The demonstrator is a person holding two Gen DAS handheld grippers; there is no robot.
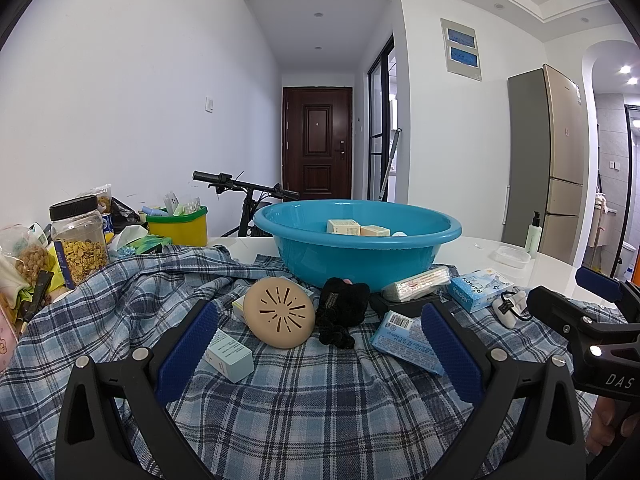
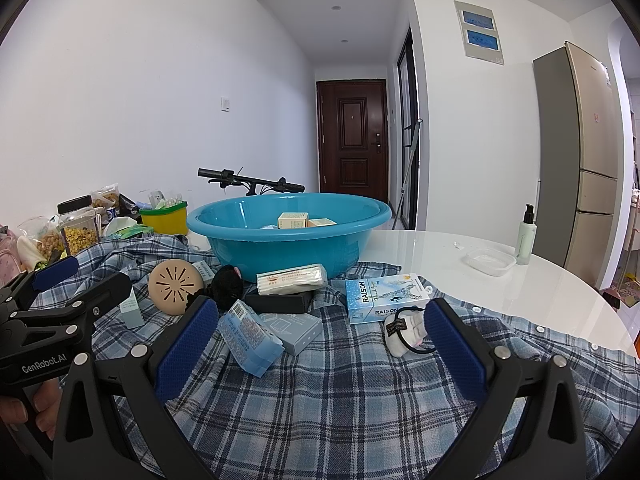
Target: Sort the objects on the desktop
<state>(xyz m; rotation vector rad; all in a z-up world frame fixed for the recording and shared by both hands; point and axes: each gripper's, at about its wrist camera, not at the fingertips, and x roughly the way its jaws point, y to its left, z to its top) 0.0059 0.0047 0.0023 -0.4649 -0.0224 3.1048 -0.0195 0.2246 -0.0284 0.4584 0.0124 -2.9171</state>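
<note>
Both grippers hover spread and empty; the left gripper (image 1: 320,344) is nearer the tan disc (image 1: 279,317), just ahead, the right gripper (image 2: 320,344) nearer the blue packet (image 2: 249,334).

"RAISON" is printed twice on a light blue illustrated box (image 2: 383,298), along its side and its front edge. "GenRobot.AI" is written in white on the black body of the left hand-held gripper (image 2: 47,280). "DAS" is seen on the right hand-held gripper (image 1: 568,300). Other labels are too small to be read.
</note>
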